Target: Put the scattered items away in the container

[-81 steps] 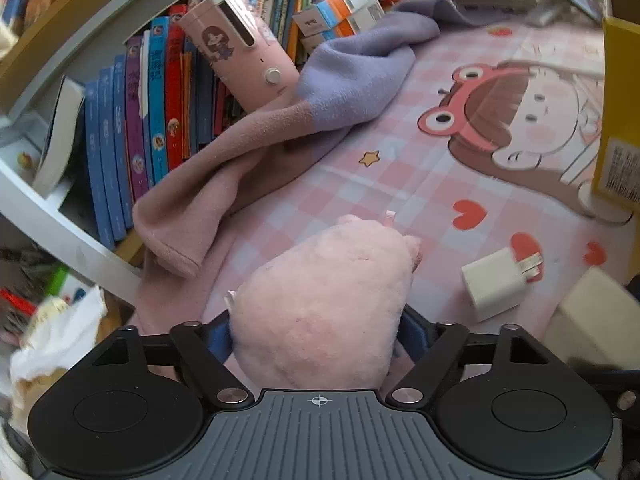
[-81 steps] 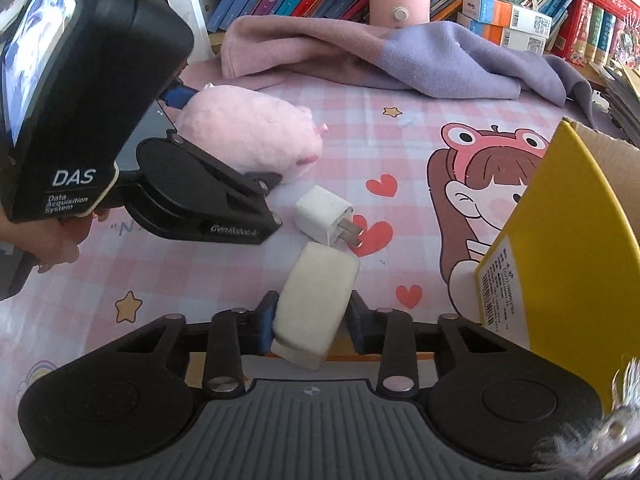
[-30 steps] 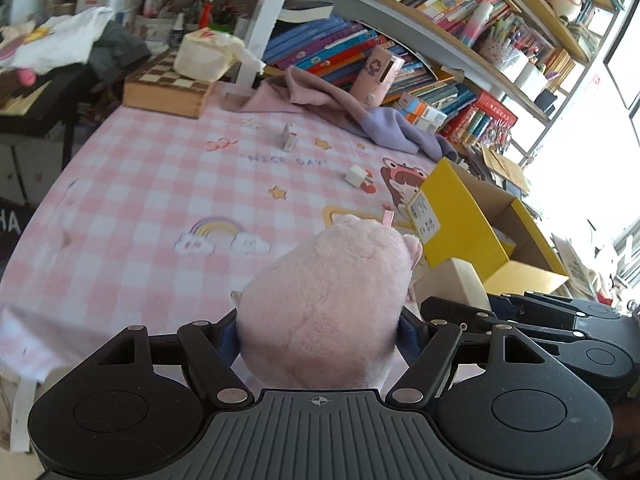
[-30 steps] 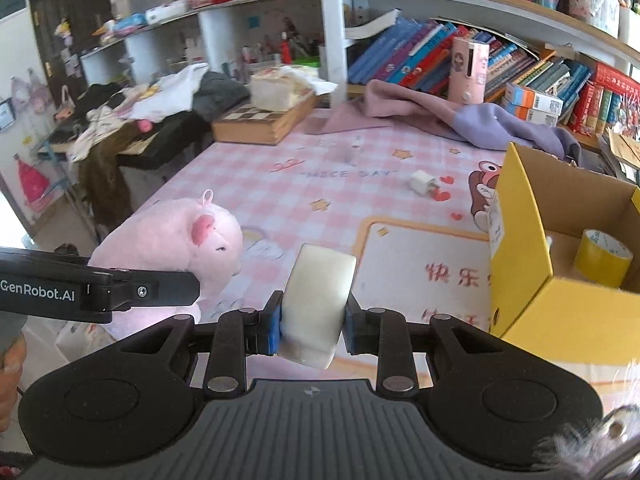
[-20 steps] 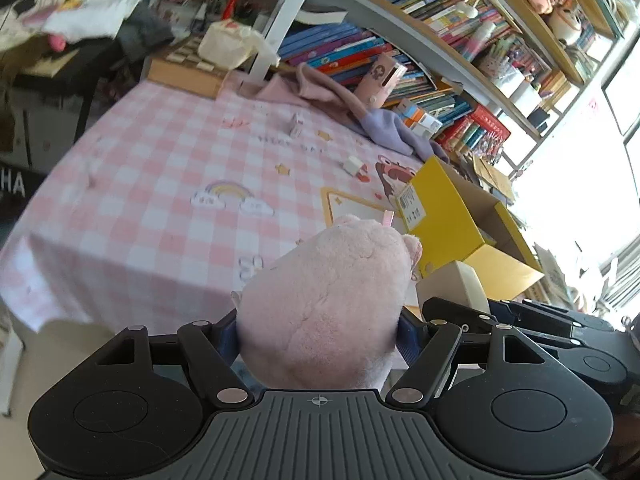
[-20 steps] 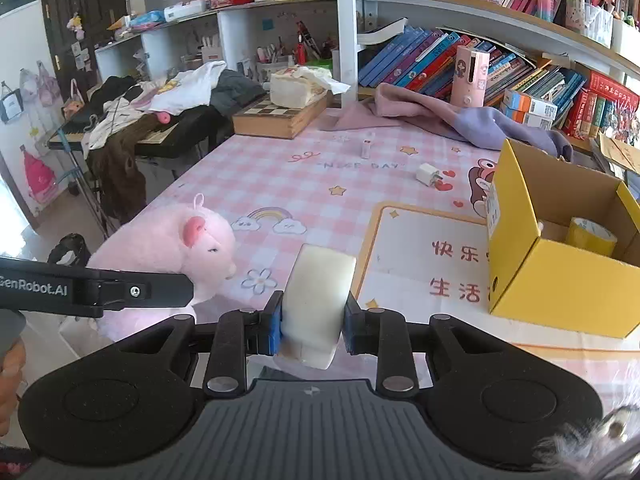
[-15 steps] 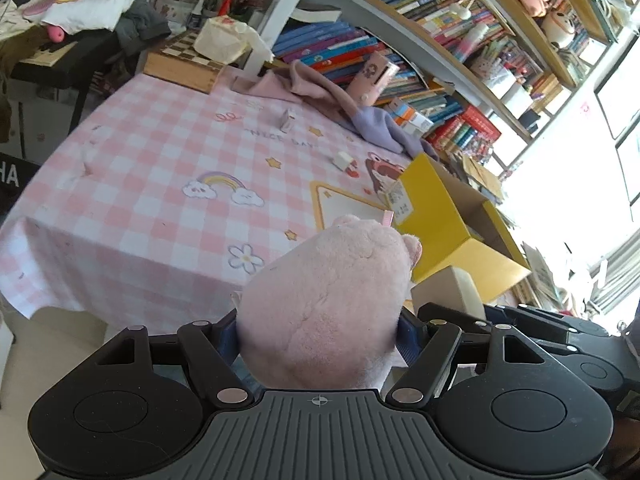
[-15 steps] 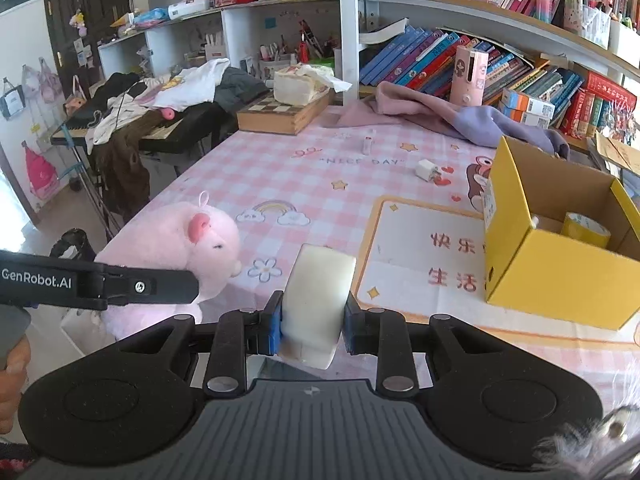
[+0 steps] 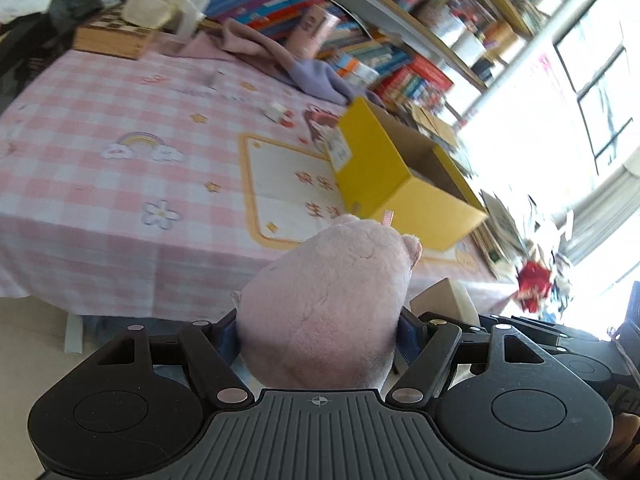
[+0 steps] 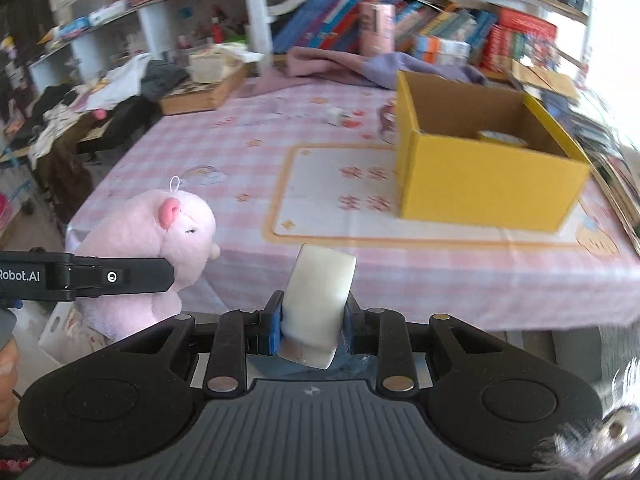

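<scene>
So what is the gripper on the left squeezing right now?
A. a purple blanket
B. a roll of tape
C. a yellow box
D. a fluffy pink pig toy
D: the left gripper has its two fingers pressed into the sides of the pink pig toy, which also shows from the right wrist view with a black finger across its side, held out in front of the table edge.
</scene>
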Tool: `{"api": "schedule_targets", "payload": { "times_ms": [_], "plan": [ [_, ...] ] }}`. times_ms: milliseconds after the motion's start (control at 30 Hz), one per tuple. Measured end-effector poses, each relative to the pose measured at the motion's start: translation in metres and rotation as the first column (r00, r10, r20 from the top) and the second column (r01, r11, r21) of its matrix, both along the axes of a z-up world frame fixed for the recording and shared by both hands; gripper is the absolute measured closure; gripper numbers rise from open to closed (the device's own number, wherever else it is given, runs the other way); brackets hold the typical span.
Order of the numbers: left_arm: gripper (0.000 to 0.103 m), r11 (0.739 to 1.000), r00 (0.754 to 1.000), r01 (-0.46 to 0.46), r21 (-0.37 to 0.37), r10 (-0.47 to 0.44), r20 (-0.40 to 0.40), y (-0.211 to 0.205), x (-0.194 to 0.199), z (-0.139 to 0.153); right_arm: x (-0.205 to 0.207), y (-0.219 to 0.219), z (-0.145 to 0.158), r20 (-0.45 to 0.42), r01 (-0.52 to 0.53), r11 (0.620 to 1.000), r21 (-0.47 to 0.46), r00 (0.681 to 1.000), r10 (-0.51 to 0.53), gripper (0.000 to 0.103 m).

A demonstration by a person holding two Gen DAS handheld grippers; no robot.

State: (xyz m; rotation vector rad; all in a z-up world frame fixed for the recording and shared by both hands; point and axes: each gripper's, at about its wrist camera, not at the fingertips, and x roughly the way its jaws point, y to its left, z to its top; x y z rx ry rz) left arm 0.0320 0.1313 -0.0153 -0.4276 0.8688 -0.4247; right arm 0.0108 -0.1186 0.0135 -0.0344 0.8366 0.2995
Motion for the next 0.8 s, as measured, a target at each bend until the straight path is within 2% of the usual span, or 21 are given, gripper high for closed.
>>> {"api": "schedule_targets", "payload": {
  "times_ms": [300,433,567,800],
  "plan": [
    [0.03,0.989,0.99,0.142,0.027,-0.142,-0.028,-0.049,0.008,-0.001,-0.023,-0.046,-0.002,0.005,0.116,0.993,0.006,0.993,-0.116,0.077],
    [0.03,0.984,0.985,0.171,0.041,-0.171,-0.002,-0.062,0.011,0.005,-0.031,-0.074,-0.001,0.008,0.19,0.982,0.005,0.982,-0.19,0.077],
    [0.03,0.977,0.977,0.211,0.041,-0.21,-0.018,-0.078,0.01,0.003,-0.041,-0.095,-0.007,-0.012,0.253,0.967,0.009,0.967,-0.253,0.077],
    [0.03,0.953,0.954,0.298,0.051,-0.296,-0.046,-0.102,0.007,-0.001,-0.049,-0.104,-0.015,-0.055,0.283,0.959,0.035,0.958,-0.281,0.077]
  ]
}}
